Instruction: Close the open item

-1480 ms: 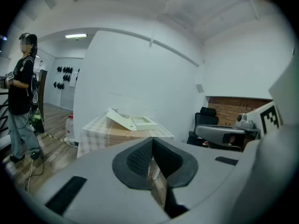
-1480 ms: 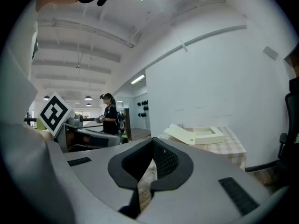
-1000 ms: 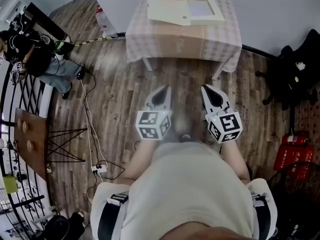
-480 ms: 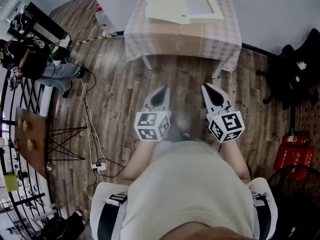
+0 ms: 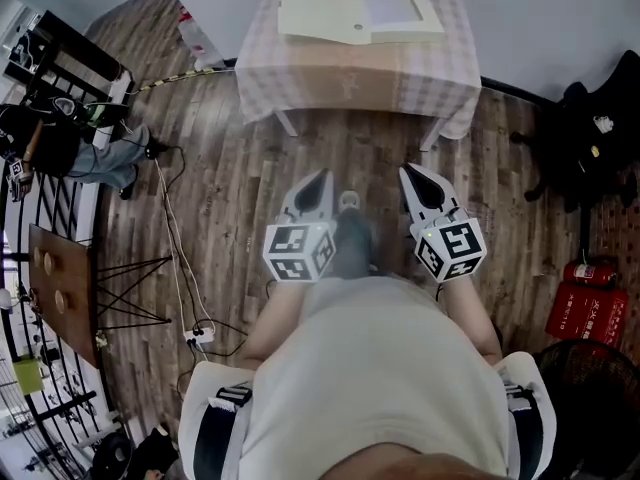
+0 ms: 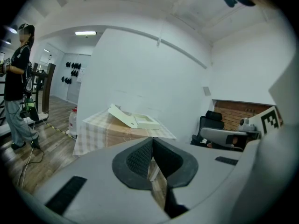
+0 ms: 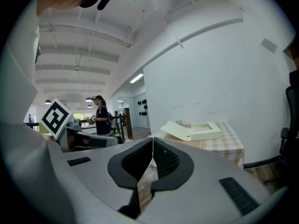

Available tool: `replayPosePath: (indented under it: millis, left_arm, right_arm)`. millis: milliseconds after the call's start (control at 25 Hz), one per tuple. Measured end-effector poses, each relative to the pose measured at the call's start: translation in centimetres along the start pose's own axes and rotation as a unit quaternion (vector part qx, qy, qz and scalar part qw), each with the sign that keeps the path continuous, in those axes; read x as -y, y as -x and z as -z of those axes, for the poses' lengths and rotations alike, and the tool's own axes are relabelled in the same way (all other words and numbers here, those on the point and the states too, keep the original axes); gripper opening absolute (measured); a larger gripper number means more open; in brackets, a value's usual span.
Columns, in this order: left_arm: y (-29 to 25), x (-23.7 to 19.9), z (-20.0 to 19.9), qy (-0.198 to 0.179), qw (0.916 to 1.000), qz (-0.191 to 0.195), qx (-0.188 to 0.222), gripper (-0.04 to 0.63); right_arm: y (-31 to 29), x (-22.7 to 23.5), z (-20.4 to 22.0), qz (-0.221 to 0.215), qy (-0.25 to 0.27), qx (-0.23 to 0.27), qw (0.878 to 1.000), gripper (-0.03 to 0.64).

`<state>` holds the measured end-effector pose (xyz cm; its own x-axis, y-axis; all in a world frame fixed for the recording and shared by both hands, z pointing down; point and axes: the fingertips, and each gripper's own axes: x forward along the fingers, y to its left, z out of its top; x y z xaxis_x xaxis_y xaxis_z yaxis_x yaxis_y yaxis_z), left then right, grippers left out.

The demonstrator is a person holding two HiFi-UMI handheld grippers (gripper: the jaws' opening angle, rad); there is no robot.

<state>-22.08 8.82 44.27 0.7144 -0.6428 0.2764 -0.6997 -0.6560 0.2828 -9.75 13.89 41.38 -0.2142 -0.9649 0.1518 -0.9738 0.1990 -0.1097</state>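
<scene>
A flat cream box (image 5: 400, 10) lies on a small table (image 5: 330, 73) with a checked cloth, at the top of the head view. Its lid (image 5: 318, 13) is folded open to the left. The same box (image 6: 145, 122) shows in the left gripper view, and the box (image 7: 203, 130) also lies ahead in the right gripper view. My left gripper (image 5: 317, 190) and right gripper (image 5: 418, 181) are held side by side over the wooden floor, well short of the table. Both are shut with nothing between their tips, as the left gripper (image 6: 153, 149) and right gripper (image 7: 152, 153) show close up.
A person (image 5: 50, 143) stands at the far left near a black rack (image 5: 55, 43). A cable and power strip (image 5: 200, 333) lie on the floor to the left. A dark chair (image 5: 590, 133) and red boxes (image 5: 580, 313) are at the right. A white wall is behind the table.
Both grippers have come a little closer to the table, which now sits higher in the head view. A shoe shows on the floor between them. The jaws stayed shut.
</scene>
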Motion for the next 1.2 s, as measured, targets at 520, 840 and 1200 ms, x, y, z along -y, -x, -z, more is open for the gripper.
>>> replayPosePath:
  millis: [520, 840, 1200]
  left_arm:
    - [-10.2, -3.8, -4.5, 0.014, 0.9999, 0.004, 0.008, 0.005]
    - [-16.0, -9.0, -7.9, 0.018, 0.9997, -0.014, 0.006, 0.005]
    - [-22.2, -14.4, -10.2, 0.008, 0.9996, -0.027, 0.002, 0.005]
  right_arm:
    - [-6.7, 7.2, -2.1, 0.036, 0.002, -0.011, 0.999, 0.002]
    - [-12.7, 10.2, -4.7, 0.041, 0.003, -0.009, 0.999, 0.002]
    - [-19.5, 12.2, -6.1, 0.037, 0.004, -0.008, 0.999, 0.002]
